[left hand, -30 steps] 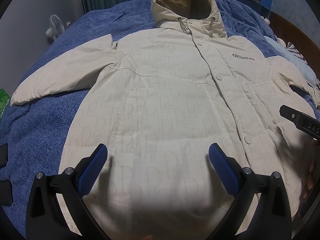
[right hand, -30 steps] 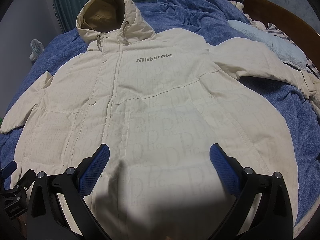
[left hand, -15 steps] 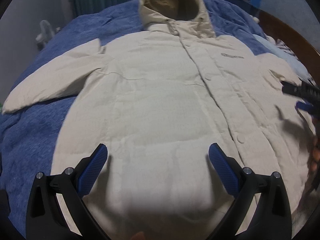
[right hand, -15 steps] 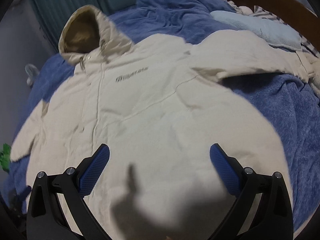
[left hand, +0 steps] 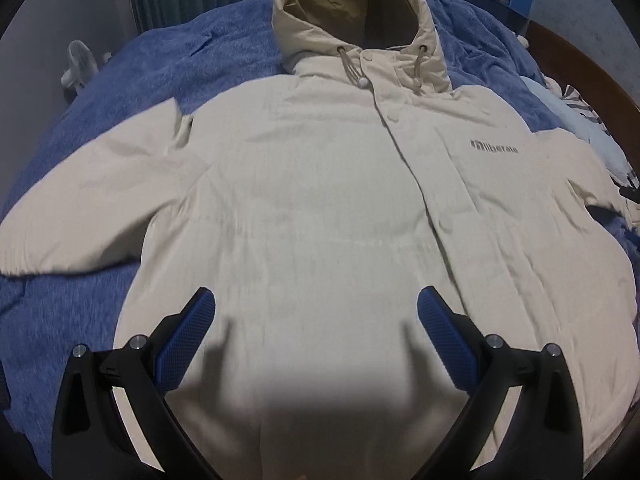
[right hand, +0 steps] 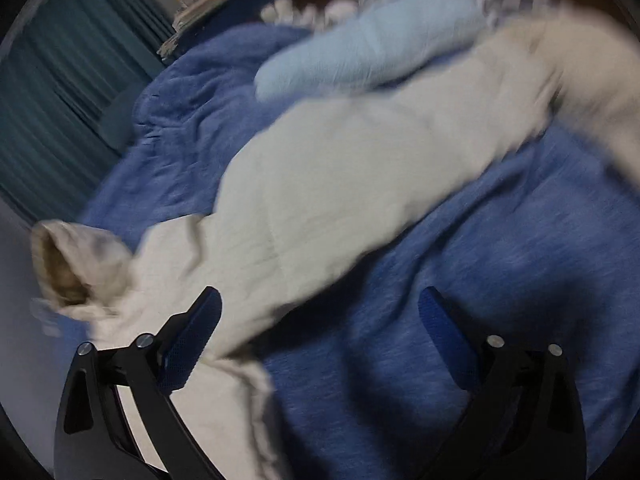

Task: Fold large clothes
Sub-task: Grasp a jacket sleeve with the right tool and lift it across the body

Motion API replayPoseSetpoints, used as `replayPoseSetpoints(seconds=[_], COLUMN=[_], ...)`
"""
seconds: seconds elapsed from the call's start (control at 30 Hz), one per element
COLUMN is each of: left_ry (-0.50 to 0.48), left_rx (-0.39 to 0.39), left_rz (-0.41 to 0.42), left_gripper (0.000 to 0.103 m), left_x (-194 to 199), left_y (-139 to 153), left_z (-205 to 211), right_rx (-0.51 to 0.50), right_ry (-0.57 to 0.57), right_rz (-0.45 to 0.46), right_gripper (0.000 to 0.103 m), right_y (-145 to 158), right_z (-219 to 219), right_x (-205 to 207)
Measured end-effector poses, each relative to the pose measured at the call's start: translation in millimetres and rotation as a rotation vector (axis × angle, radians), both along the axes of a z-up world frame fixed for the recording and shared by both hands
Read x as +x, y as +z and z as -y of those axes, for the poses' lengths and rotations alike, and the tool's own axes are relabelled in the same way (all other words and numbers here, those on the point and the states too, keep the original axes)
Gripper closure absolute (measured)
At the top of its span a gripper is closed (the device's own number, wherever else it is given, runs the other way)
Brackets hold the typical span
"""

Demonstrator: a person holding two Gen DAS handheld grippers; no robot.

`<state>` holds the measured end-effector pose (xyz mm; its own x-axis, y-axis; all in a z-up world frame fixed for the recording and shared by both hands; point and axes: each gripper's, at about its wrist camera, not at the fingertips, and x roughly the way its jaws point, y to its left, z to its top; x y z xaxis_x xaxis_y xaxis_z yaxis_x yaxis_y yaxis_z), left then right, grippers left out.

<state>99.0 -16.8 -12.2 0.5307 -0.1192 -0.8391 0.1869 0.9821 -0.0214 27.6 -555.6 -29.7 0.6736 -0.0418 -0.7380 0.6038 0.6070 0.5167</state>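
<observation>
The coat (left hand: pixel 320 200) lies face up and spread flat on the blue blanket (left hand: pixel 168 68), front fastened, hood (left hand: pixel 352 12) at its far end and both sleeves laid out to the sides. This layout suits a first fold: every edge is reachable and nothing is doubled over yet. No fold is visible, so the task appears to be at its start.

The left gripper (left hand: pixel 316 324) hangs above the coat's lower front, jaws wide apart, nothing between them and no pad touching cloth. It seems held in reserve over the body, ready to pin or lift the hem side.

The right gripper (right hand: pixel 320 324) is off the coat's right edge, over bare blanket beside the right sleeve (right hand: pixel 400 140). Its view is tilted and smeared with motion. Its jaws are wide but closing slightly; nothing lies between them, though the near finger (right hand: pixel 192 340) overlaps the coat's side edge in view. Contact there cannot be confirmed. The position suggests an approach to the sleeve or side seam, likely to bring it across the body.

A pale blue pillow (right hand: pixel 360 44) sits beyond the sleeve, touching or just beside it; it could hinder a clean pickup.
</observation>
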Motion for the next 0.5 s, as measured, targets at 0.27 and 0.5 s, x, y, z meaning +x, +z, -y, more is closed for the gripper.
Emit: replayPoseSetpoints(seconds=[0.27, 0.5], left_ry=[-0.028, -0.022], left_rx=[0.040, -0.016], left_rz=[-0.007, -0.031], left_gripper=[0.006, 0.006], left_x=[14, 19], left_y=[-21, -28], left_z=[14, 7], right_rx=[0.187, 0.063], right_ry=[0.146, 0.076], right_rz=[0.035, 0.095], right_gripper=[0.040, 0.068], right_y=[-14, 8], right_z=[-18, 13], right_x=[40, 53])
